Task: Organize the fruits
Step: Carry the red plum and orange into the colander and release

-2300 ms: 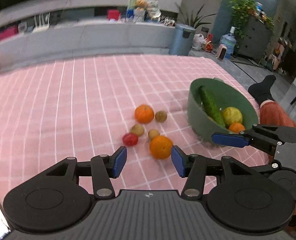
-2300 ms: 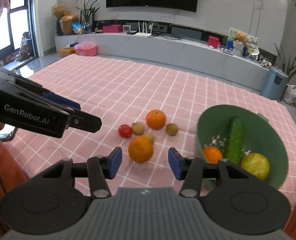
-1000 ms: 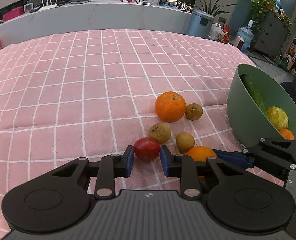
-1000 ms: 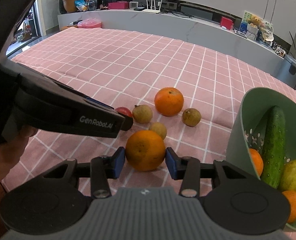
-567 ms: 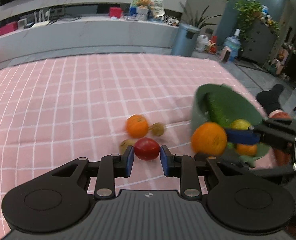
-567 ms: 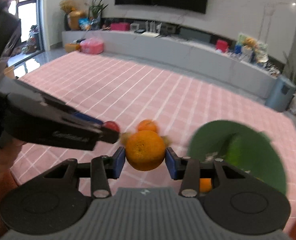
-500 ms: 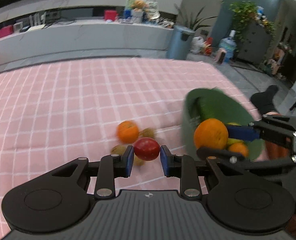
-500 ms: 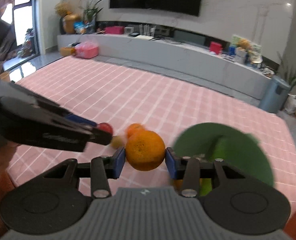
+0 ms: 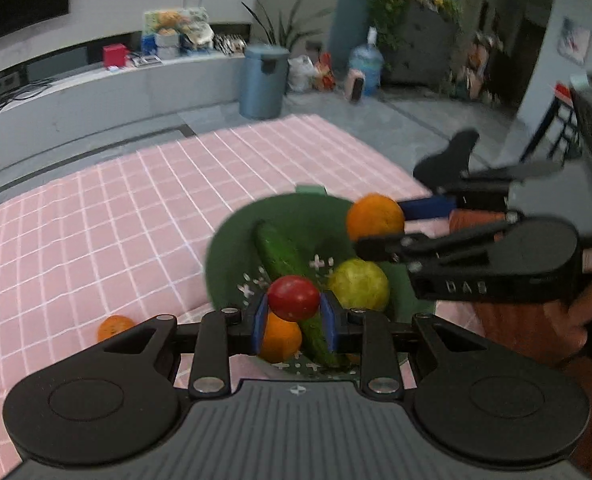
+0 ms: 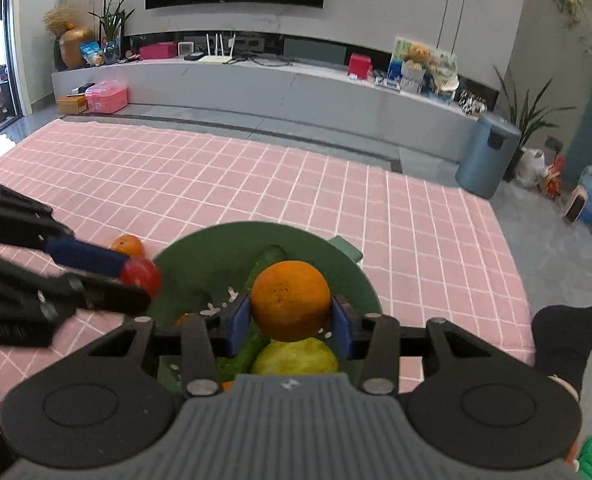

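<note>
Pink checked cloth (image 10: 335, 184) carries the green bowl (image 10: 200, 240), above which the left hand-held gripper (image 9: 294, 314) clamps a tomato (image 9: 294, 297) and the right hand-held gripper (image 10: 290, 322) an orange (image 10: 290, 300); releasing high could bounce either out

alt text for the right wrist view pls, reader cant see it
The right gripper holds an orange over a green bowl containing a cucumber and a yellow-green fruit. At left, the left gripper holds a small red fruit at the bowl's rim; another orange lies on the pink checked cloth.
</note>
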`<state>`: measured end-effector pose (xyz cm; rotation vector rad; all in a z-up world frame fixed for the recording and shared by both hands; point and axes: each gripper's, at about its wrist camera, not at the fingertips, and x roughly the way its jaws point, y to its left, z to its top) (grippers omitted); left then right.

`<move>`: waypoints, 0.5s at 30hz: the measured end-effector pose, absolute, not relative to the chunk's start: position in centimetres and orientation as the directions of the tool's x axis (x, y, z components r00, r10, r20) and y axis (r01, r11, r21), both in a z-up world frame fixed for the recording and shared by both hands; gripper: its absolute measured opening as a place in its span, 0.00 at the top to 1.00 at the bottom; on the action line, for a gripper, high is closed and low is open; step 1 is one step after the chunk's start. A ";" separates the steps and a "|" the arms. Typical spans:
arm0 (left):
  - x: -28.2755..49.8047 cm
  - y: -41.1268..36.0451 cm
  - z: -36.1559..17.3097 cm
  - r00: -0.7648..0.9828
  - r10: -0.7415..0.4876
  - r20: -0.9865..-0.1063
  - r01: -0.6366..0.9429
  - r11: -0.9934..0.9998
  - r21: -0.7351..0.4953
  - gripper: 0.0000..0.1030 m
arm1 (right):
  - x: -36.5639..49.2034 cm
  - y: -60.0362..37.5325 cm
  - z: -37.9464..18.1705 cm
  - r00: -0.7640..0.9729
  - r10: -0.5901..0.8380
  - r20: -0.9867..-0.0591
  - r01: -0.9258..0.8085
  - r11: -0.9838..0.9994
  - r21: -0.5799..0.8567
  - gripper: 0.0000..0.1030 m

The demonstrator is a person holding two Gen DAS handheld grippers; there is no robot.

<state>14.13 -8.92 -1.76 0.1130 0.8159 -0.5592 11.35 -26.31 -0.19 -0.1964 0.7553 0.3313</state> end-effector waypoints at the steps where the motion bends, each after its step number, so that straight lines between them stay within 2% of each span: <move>1: 14.5 -9.6 -2.2 0.541 -0.417 -0.730 0.518 0.849 -0.102 0.69 | 11.9 -26.4 -0.6 0.673 0.227 -0.704 -0.367 0.929 -0.051 0.61; 8: 17.0 -11.1 -4.6 0.537 -0.331 -0.776 0.485 0.874 -0.038 0.69 | 14.6 -26.0 -3.5 0.629 0.248 -0.737 -0.389 0.921 -0.022 0.61; 15: 18.3 -11.2 -5.5 0.542 -0.259 -0.800 0.459 0.888 0.023 0.69 | 16.4 -25.8 -5.8 0.610 0.203 -0.766 -0.371 0.927 -0.049 0.61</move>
